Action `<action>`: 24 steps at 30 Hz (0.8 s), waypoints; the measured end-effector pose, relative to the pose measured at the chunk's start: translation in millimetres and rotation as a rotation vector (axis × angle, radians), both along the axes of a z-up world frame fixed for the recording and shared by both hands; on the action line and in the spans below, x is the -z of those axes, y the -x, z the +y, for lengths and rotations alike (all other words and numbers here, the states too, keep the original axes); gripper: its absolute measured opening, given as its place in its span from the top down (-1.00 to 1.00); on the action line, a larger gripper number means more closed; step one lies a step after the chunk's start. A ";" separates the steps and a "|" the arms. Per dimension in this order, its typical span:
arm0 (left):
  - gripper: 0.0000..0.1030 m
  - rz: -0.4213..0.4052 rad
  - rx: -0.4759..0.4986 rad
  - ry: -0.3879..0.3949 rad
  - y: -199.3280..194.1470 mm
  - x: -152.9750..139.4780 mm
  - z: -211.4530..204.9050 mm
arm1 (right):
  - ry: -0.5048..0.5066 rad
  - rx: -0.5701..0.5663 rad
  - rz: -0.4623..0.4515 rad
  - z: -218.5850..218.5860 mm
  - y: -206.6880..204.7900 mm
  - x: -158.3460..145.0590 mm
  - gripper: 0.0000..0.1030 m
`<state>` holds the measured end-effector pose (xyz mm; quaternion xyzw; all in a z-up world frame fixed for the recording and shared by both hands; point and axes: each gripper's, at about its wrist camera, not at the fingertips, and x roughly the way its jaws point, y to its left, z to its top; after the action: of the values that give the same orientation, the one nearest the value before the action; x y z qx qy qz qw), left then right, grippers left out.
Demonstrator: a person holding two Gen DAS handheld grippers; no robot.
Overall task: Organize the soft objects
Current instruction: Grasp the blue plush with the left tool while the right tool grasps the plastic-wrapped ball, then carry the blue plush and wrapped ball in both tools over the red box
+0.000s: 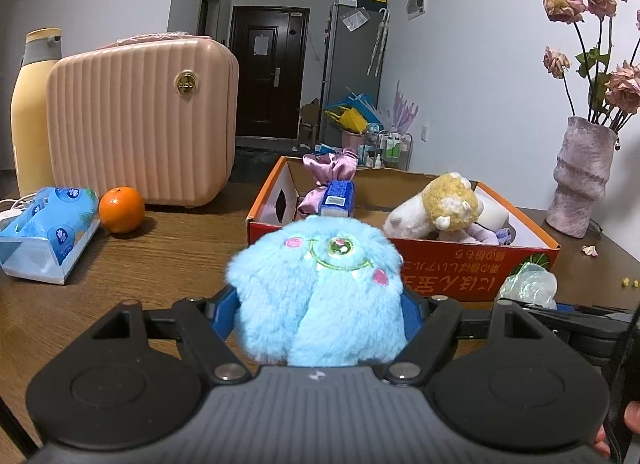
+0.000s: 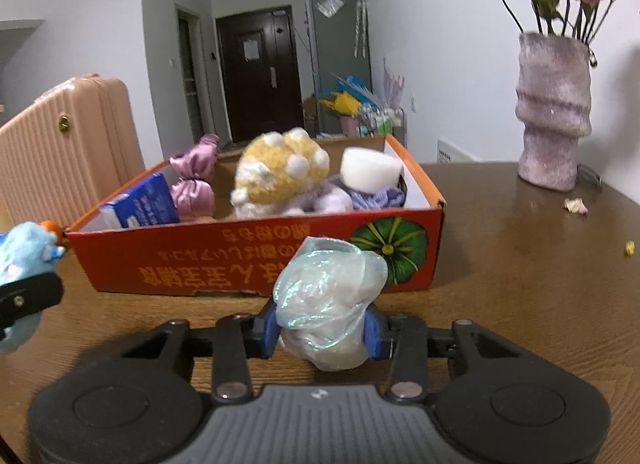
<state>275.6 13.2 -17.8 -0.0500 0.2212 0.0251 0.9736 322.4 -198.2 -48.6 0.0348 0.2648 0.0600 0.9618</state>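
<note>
My left gripper point(image 1: 320, 312) is shut on a fluffy blue one-eyed monster plush point(image 1: 316, 288), held in front of the orange cardboard box point(image 1: 472, 264). My right gripper point(image 2: 322, 330) is shut on a pale iridescent squishy ball point(image 2: 330, 300), held before the box point(image 2: 248, 264), to the right of the left gripper. The box holds a yellow-and-white plush point(image 2: 280, 175), a pink satin pouch point(image 2: 194, 183), a blue tissue pack point(image 2: 148, 203), a white foam block point(image 2: 370, 169) and purple cloth. The blue plush also shows at the right wrist view's left edge point(image 2: 20, 260).
On the brown wooden table stand a pink ribbed case point(image 1: 140, 119), a yellow bottle point(image 1: 32, 103), an orange point(image 1: 121, 209) and a blue tissue pack point(image 1: 48, 232) at left. A purple vase of dried roses point(image 2: 554, 111) stands at right, with petals scattered near it.
</note>
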 end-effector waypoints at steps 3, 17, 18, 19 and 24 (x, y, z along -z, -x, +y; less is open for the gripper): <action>-0.49 -0.004 -0.002 0.003 0.5 -1.3 1.1 | 0.001 -0.013 -0.040 1.0 5.4 -5.2 0.24; -0.49 -0.073 0.001 -0.022 3.8 -14.7 -3.9 | -0.005 -0.035 -0.183 2.2 20.1 -26.9 0.23; -0.49 -0.076 0.000 -0.021 2.4 -16.0 -4.3 | -0.006 -0.035 -0.190 1.6 20.3 -27.4 0.23; -0.49 -0.079 0.001 -0.017 1.1 -17.1 -4.8 | -0.006 -0.035 -0.199 1.4 19.9 -28.3 0.23; -0.49 -0.091 -0.004 -0.006 -7.0 -21.8 -8.9 | -0.002 -0.030 -0.230 1.8 14.3 -31.0 0.23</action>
<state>282.6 4.2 4.0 -0.0484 0.1764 0.0256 0.9828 308.0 -196.4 -17.7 0.0245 0.1531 0.0782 0.9848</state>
